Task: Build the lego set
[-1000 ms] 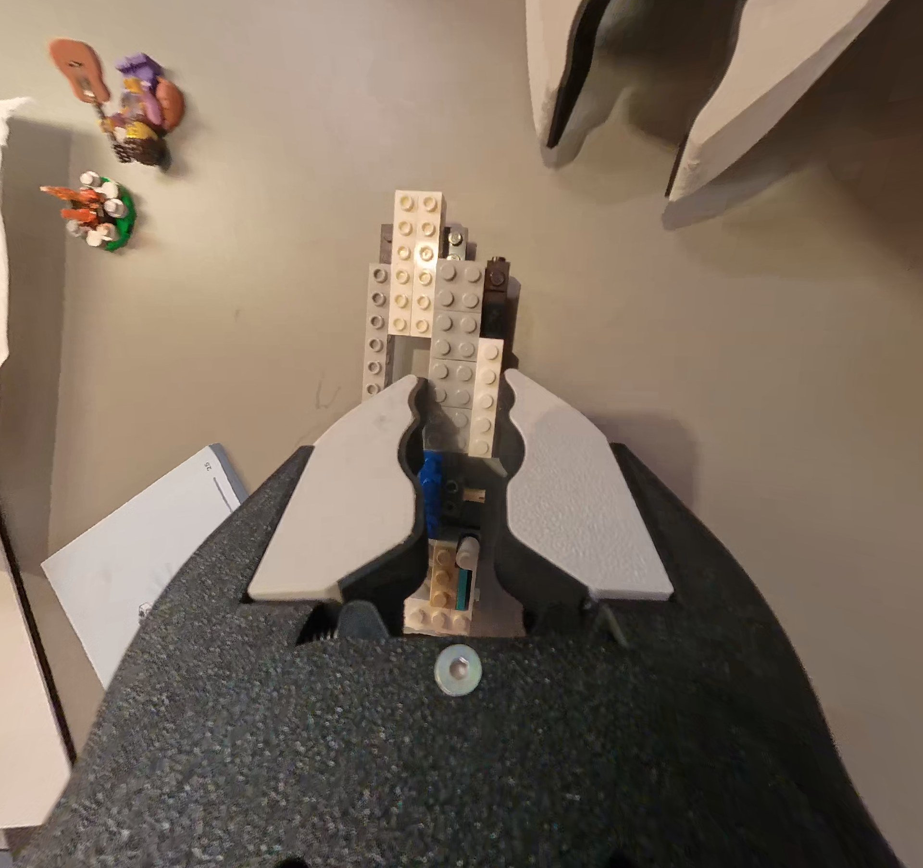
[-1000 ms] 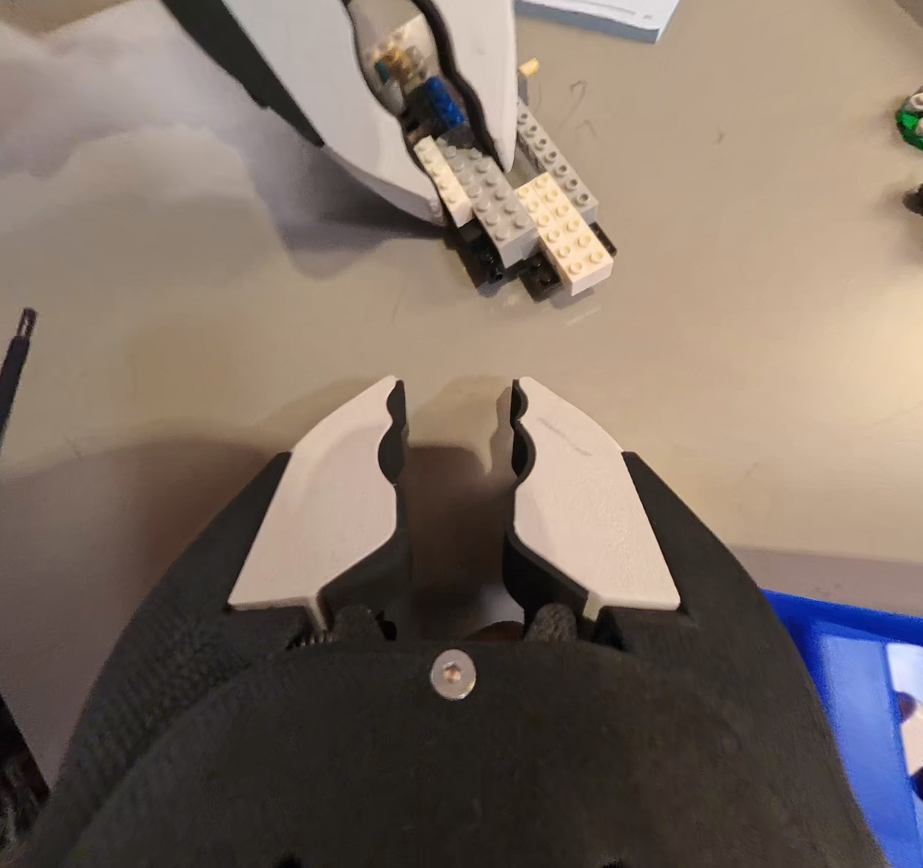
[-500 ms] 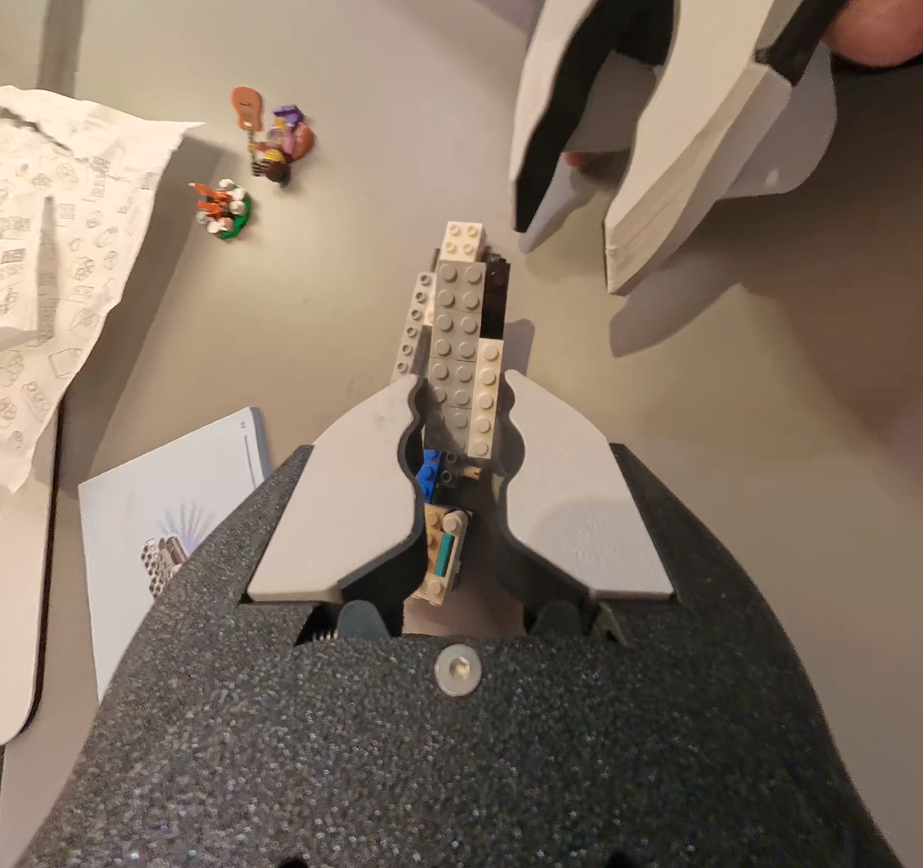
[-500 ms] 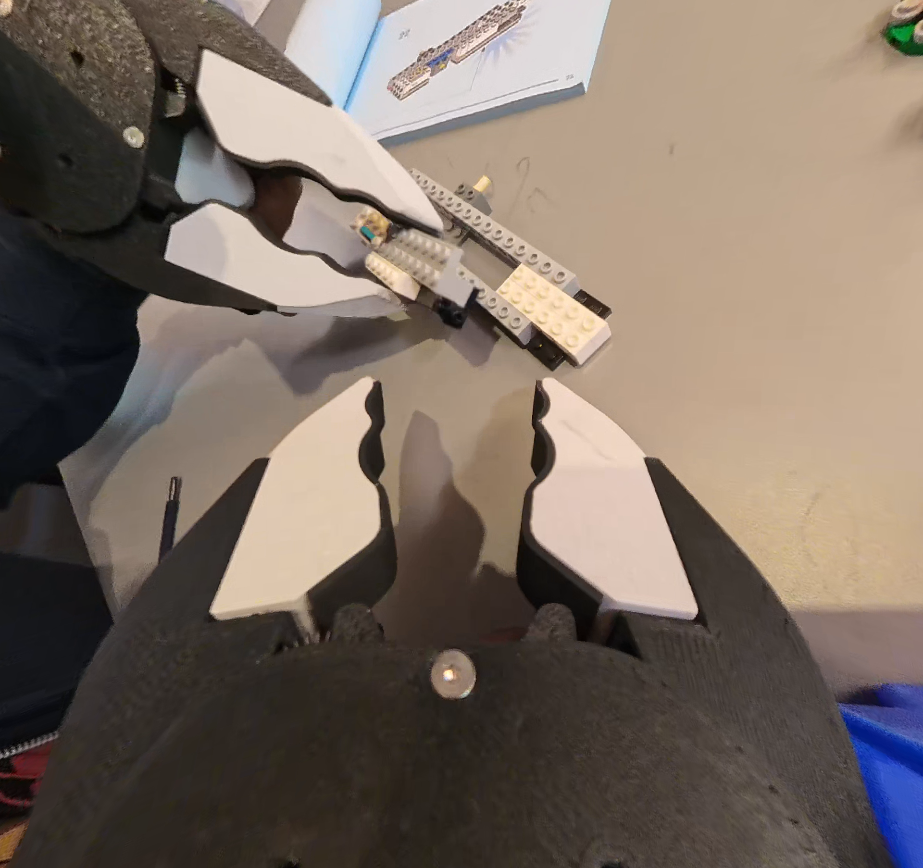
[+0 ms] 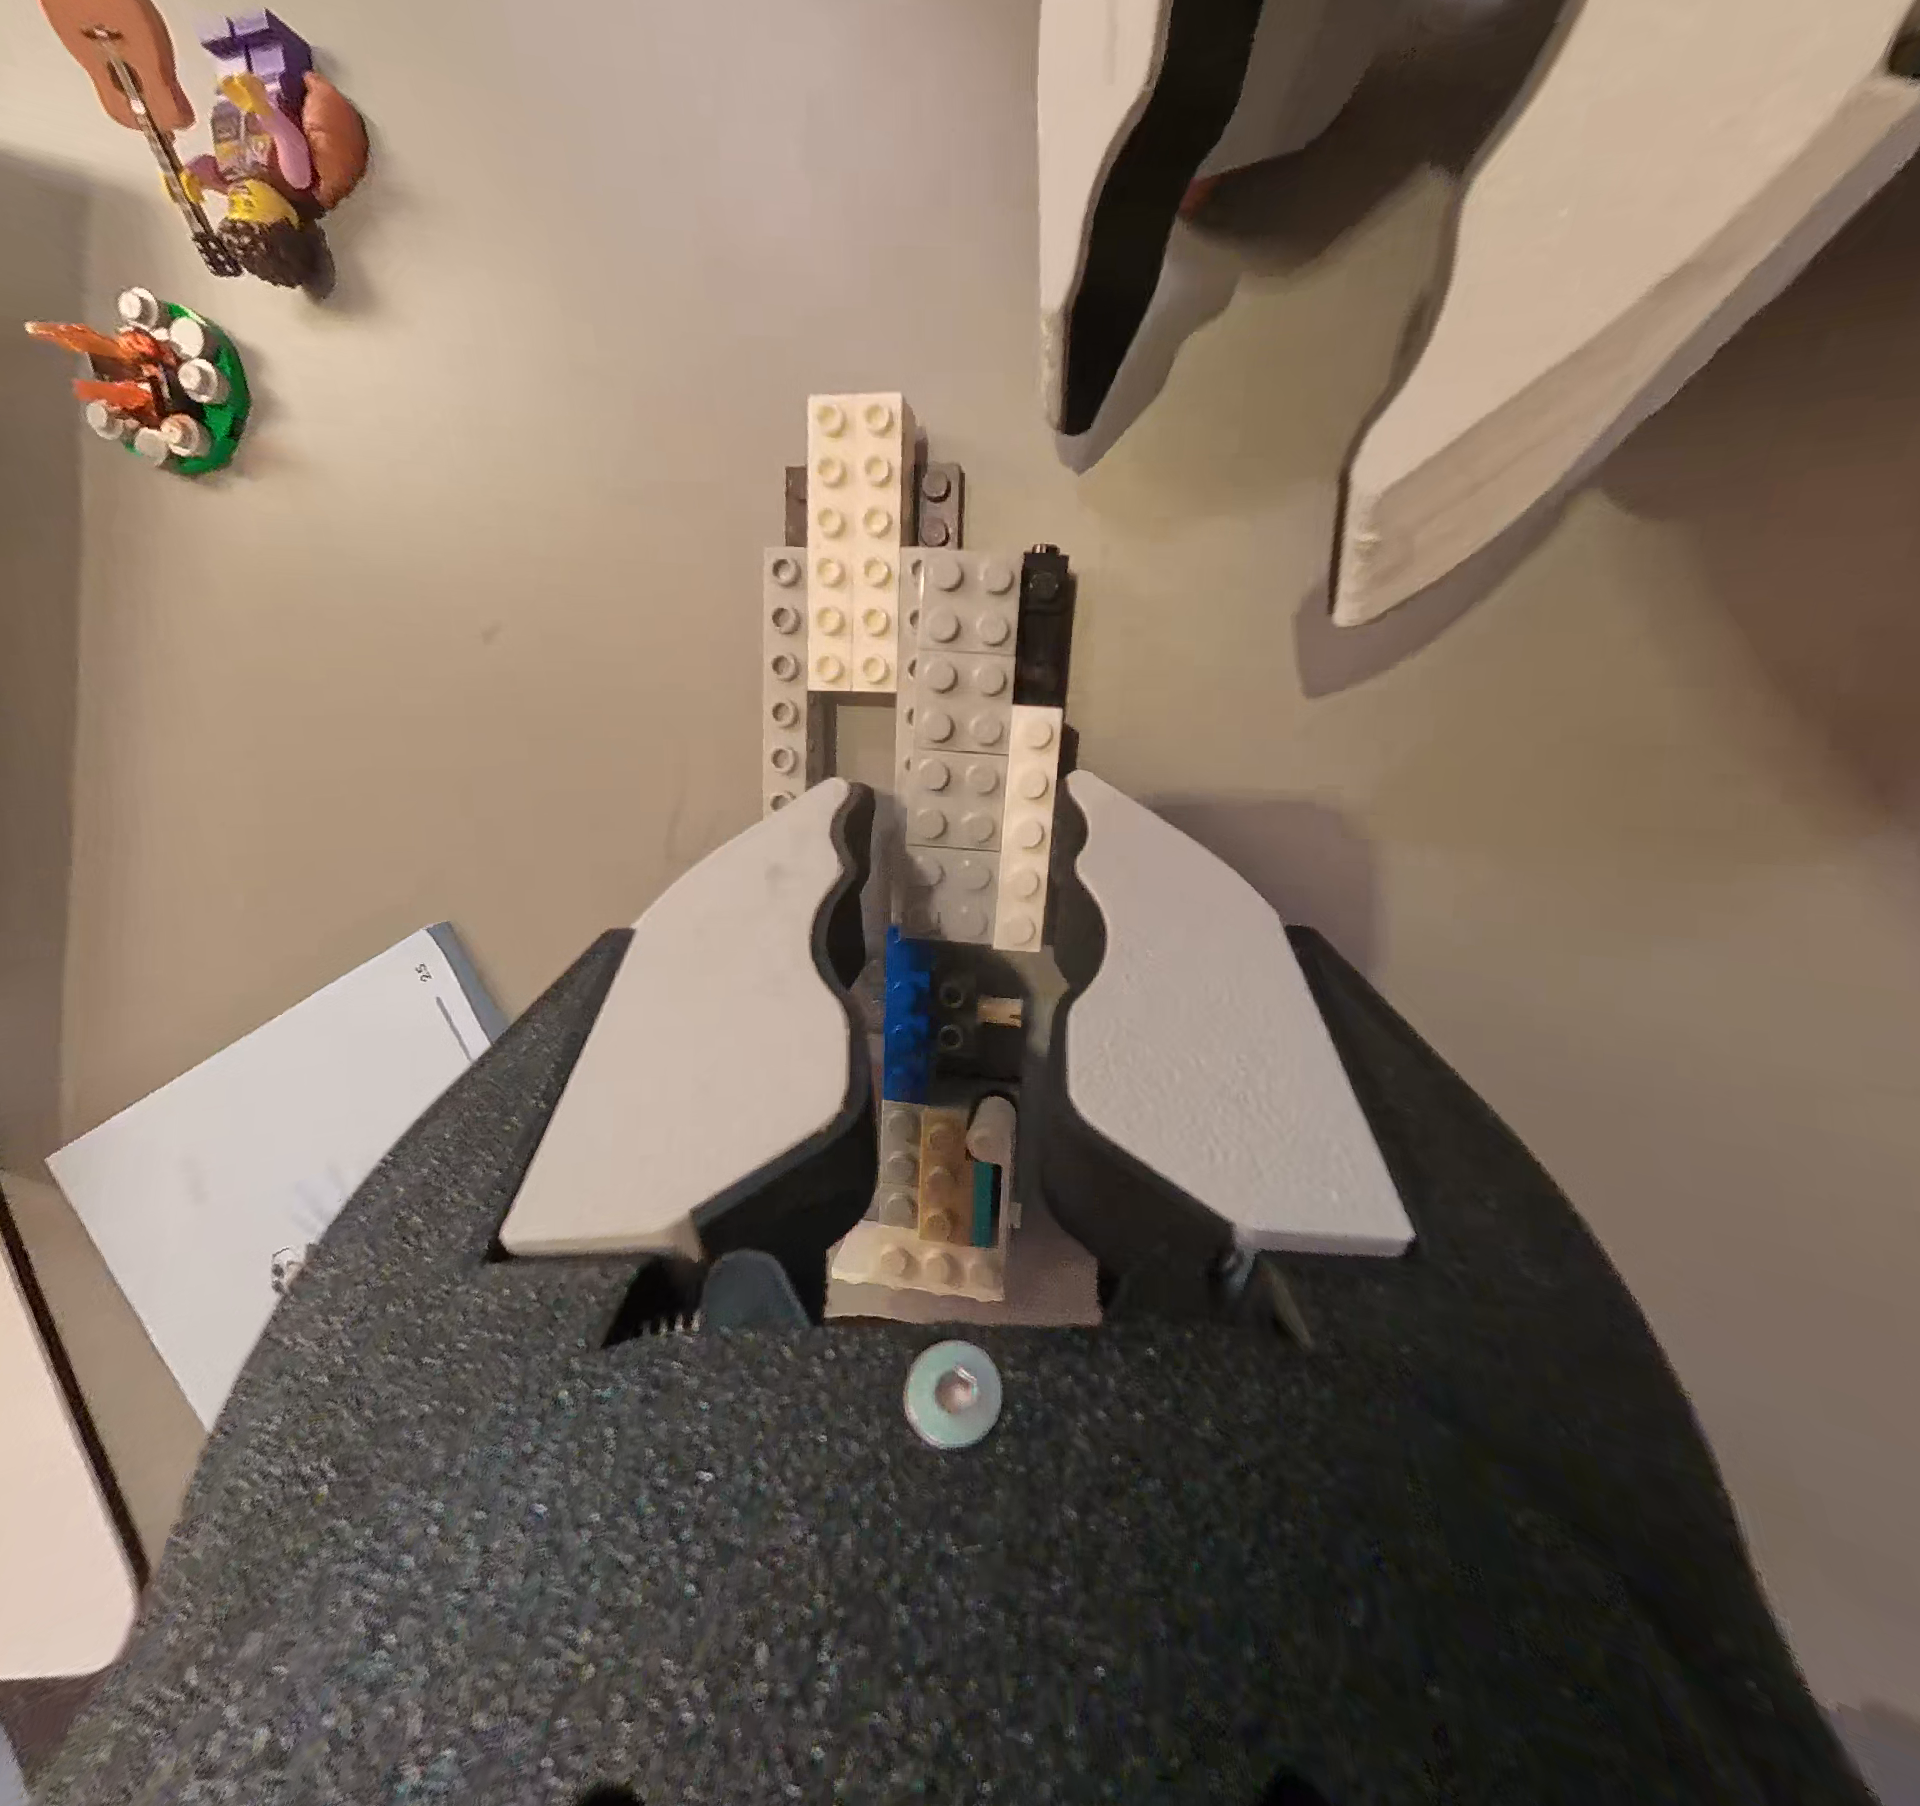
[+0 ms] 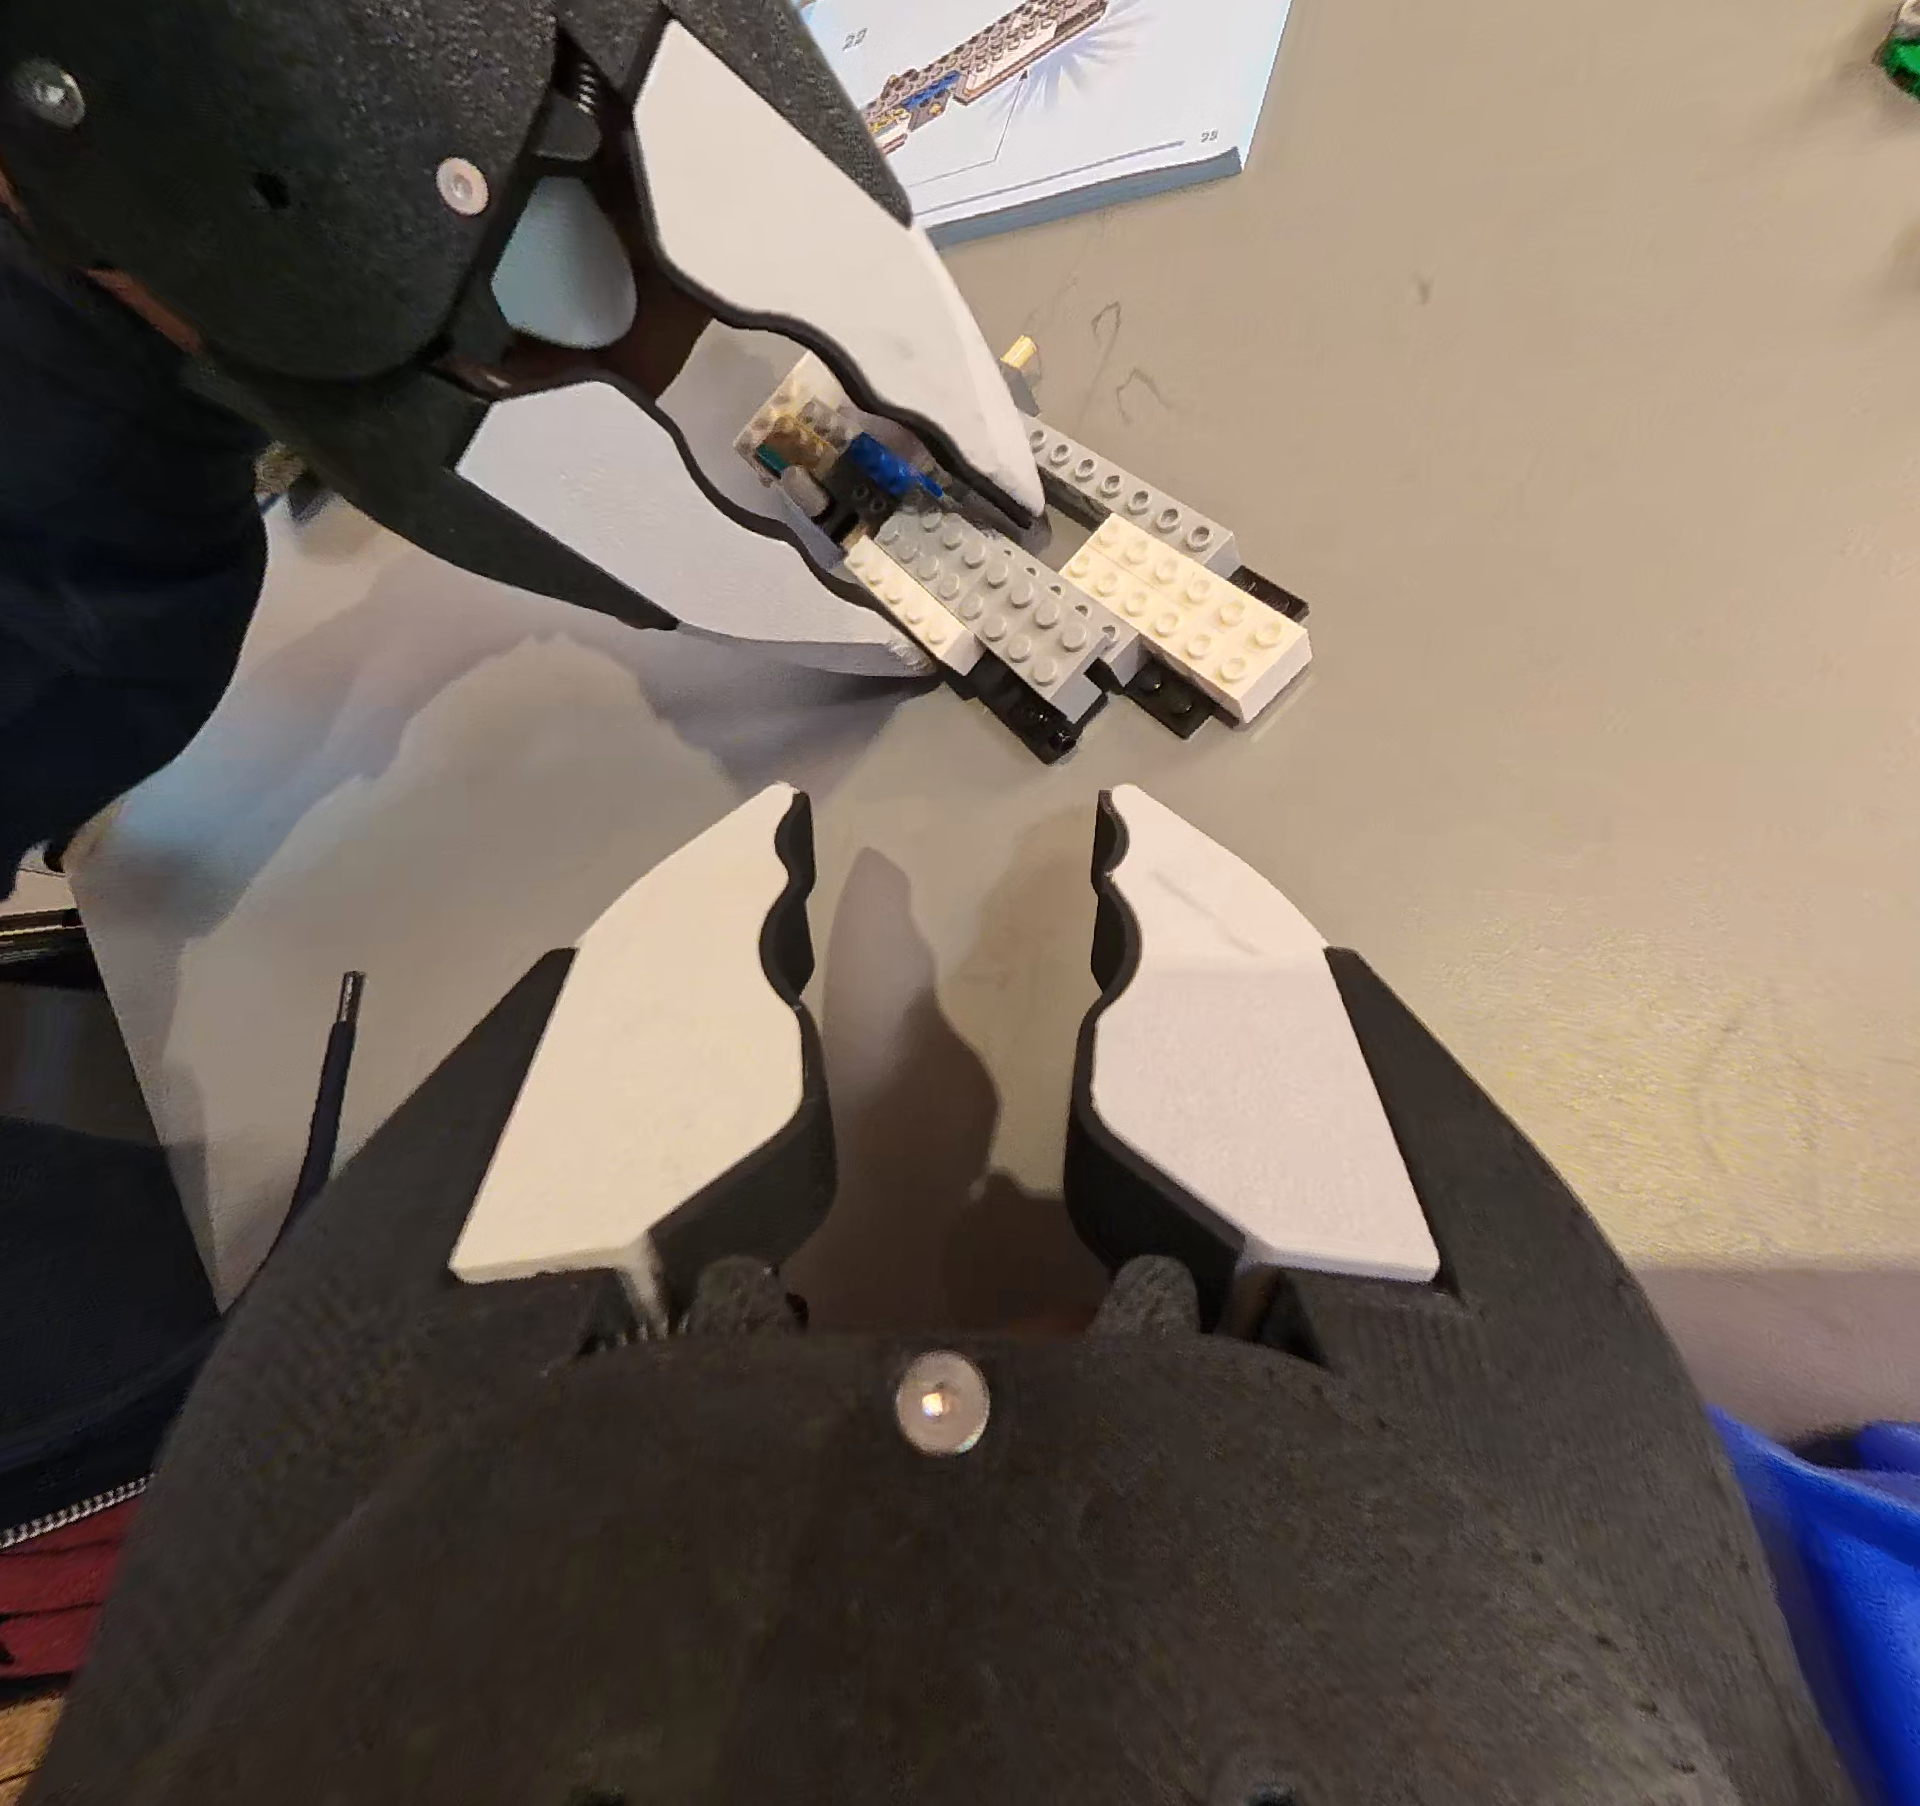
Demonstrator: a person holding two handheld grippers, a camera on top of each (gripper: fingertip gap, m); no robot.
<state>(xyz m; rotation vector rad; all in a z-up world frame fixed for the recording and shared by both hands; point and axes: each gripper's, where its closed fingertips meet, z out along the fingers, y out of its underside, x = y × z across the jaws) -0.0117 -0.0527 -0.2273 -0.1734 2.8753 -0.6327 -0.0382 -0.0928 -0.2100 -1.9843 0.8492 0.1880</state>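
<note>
Grey table (image 5: 436,717) | left gripper (image 5: 961,811) released, astride brick model (image 5: 961,696) | right gripper (image 6: 951,800) spread, empty

A plain grey-beige tabletop (image 6: 1558,613) carries everything. A long brick model (image 5: 914,676) of grey, white and black studded pieces lies flat on it. An open instruction booklet (image 6: 1049,83) lies nearby, its pages up. Well apart from the model lie a small toy figure with a brown guitar (image 5: 223,135) and, just beside it, a round green plate with orange and white pieces (image 5: 166,385). A blue object (image 6: 1839,1590) shows at the table's near edge.
</note>
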